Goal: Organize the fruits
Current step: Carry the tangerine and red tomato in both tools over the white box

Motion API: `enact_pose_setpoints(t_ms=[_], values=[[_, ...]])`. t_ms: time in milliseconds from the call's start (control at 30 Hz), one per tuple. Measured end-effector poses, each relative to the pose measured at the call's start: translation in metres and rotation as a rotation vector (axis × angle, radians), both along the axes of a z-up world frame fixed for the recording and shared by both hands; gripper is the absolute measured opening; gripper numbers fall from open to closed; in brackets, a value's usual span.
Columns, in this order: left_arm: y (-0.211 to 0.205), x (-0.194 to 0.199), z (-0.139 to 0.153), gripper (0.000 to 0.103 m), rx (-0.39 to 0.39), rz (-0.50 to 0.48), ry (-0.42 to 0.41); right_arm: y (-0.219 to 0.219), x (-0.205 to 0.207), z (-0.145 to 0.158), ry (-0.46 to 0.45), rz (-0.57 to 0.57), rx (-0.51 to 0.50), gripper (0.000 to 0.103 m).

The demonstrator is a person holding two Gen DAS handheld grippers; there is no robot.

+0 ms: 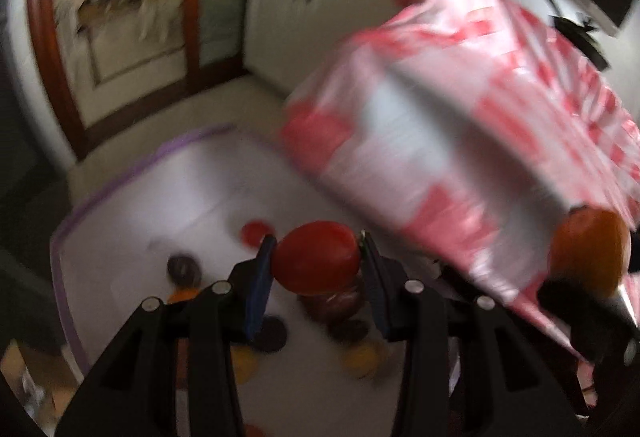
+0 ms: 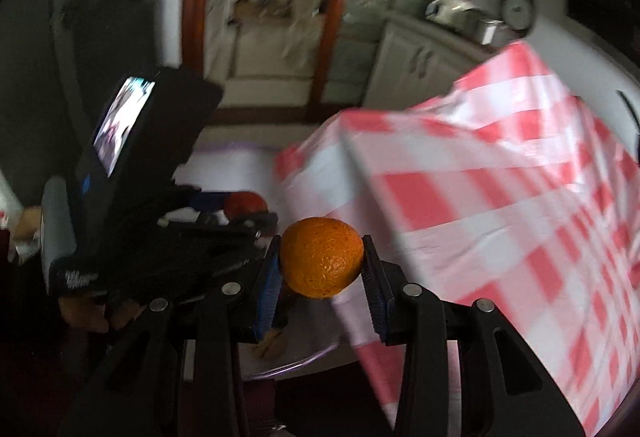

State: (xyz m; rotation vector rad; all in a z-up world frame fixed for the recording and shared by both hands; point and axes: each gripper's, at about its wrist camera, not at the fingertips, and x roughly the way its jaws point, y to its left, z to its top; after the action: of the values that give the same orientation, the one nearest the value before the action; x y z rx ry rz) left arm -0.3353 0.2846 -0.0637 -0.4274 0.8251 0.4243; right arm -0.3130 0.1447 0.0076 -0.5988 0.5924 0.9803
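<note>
The left hand-held gripper [image 1: 317, 257] is clamped on a tomato [image 1: 316, 255]; the right hand-held gripper [image 2: 322, 264] is clamped on an orange [image 2: 322, 263]. The white tray [image 1: 132, 193], bearing other fruit, lies below and ahead of both. The left one hangs directly above it and is judged nearer.

Both handheld units, the left gripper [image 1: 316, 257] and the right gripper [image 2: 322, 261], were of matte black plastic with angular linkage arms, round silver pivot pins and blue ribbed fingers [image 2: 266, 289], the left one also carrying a small lit screen.
</note>
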Motion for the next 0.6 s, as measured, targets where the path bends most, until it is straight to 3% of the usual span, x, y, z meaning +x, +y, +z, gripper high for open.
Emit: enact_pose_setpoints(t_ms=[333,600], values=[[0.046,-0.028,-0.061,0.043,-0.113,0.192,0.151,0.041,0.006,-0.068,0.109,0.053,-0.165,0.038],[0.049,-0.033,-0.056,0.044,-0.088,0.229,0.145,0.063,0.000,-0.110,0.148,0.138,-0.262,0.038]])
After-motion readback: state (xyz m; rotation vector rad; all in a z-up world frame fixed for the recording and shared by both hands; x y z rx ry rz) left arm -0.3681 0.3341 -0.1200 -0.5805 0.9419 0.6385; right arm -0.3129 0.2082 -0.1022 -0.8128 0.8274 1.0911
